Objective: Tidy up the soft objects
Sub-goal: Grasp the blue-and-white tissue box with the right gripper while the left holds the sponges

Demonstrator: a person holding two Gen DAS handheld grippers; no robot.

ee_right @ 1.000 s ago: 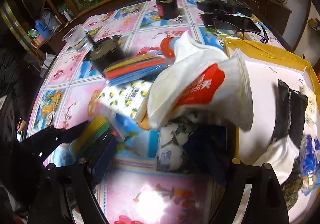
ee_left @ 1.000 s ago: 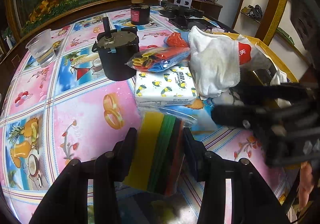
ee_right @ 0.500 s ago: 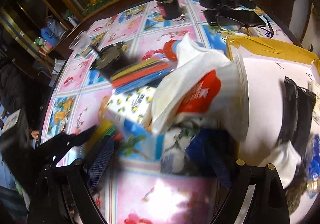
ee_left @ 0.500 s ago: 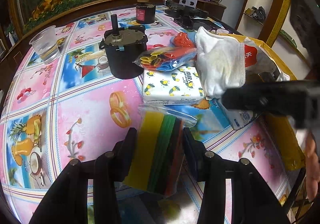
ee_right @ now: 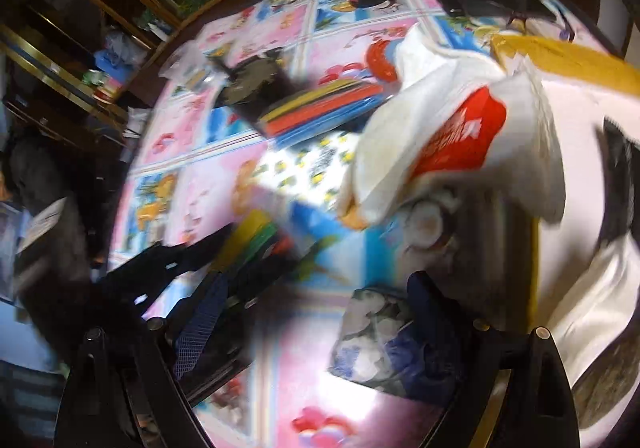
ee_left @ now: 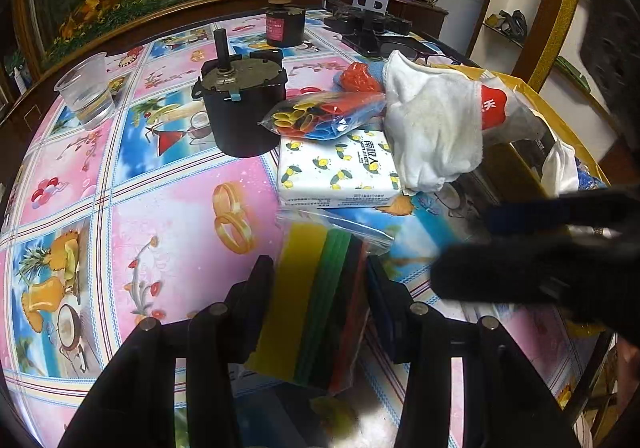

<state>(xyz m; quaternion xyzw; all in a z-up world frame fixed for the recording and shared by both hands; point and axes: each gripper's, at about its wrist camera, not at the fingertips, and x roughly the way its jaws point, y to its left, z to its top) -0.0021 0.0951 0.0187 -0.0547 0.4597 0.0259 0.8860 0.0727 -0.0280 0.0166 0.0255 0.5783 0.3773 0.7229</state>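
Observation:
My left gripper [ee_left: 320, 288] is shut on a clear bag of coloured foam sheets [ee_left: 316, 300], yellow, green, black and red, held just above the table. Beyond it lie a lemon-print tissue pack [ee_left: 336, 171], a bag of coloured tubes [ee_left: 320, 115] and a white cloth [ee_left: 432, 127]. My right gripper [ee_right: 316, 300] is open, blurred by motion; a floral tissue pack [ee_right: 380, 340] sits against its right finger. It shows as a dark blur in the left wrist view [ee_left: 540, 256]. The foam sheets also show in the right wrist view [ee_right: 256, 240].
A black motor [ee_left: 240, 107], a cup of water [ee_left: 86, 91], a small black jar [ee_left: 284, 23] and a phone stand [ee_left: 372, 19] stand on the patterned tablecloth [ee_left: 160, 207]. A yellow-rimmed box [ee_right: 560, 59] with packets is at right.
My right gripper has swung down and left, and its view has blurred. In the left view it has dropped lower at the right. My left gripper still holds the foam sheets.

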